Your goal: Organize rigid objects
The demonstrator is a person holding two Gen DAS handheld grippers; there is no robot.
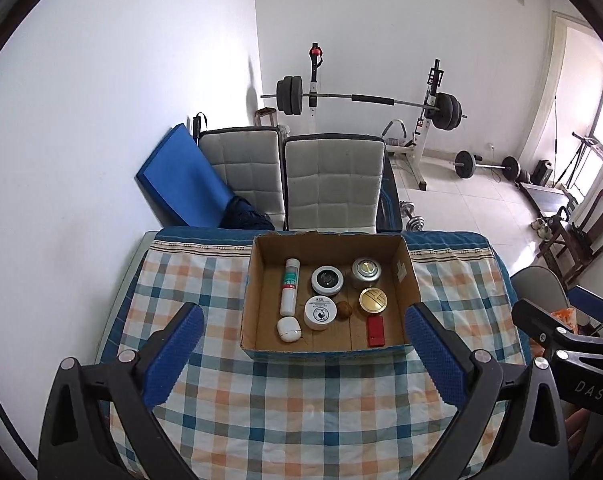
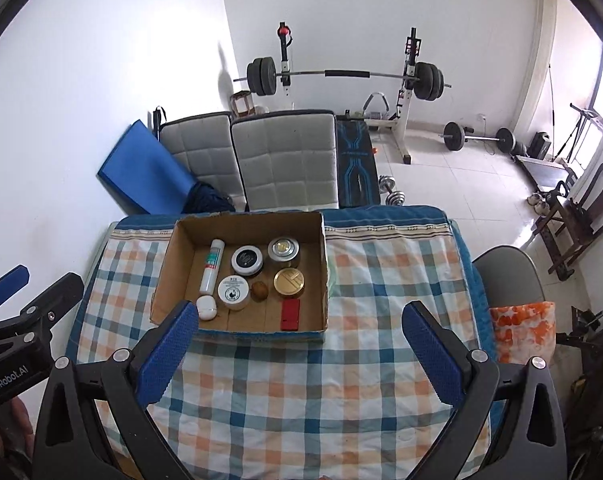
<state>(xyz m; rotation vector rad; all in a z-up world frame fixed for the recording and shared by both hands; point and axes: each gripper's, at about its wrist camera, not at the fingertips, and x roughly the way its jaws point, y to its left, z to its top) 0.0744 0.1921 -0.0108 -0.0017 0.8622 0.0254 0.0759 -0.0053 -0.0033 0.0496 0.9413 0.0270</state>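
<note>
An open cardboard box (image 1: 409,276) (image 2: 325,276) sits at the far side of the checked tablecloth (image 1: 301,408) (image 2: 321,392). Inside lie a white tube (image 1: 289,287) (image 2: 212,266), a black-lidded jar (image 1: 327,280) (image 2: 247,261), a white-lidded jar (image 1: 320,313) (image 2: 233,293), a silver tin (image 1: 366,272) (image 2: 283,251), a gold-lidded jar (image 1: 373,301) (image 2: 288,281), a small brown ball (image 1: 344,310) (image 2: 259,291), a white oval case (image 1: 288,329) (image 2: 207,307) and a red flat block (image 1: 375,331) (image 2: 290,315). My left gripper (image 1: 304,354) and right gripper (image 2: 301,350) are both open and empty, above the cloth in front of the box.
Two grey padded chairs (image 1: 333,184) (image 2: 285,164) stand behind the table, with a blue mat (image 1: 181,184) against the left wall. A barbell rack (image 1: 365,100) and weights are further back. An orange-white bag (image 2: 521,328) hangs at the table's right edge.
</note>
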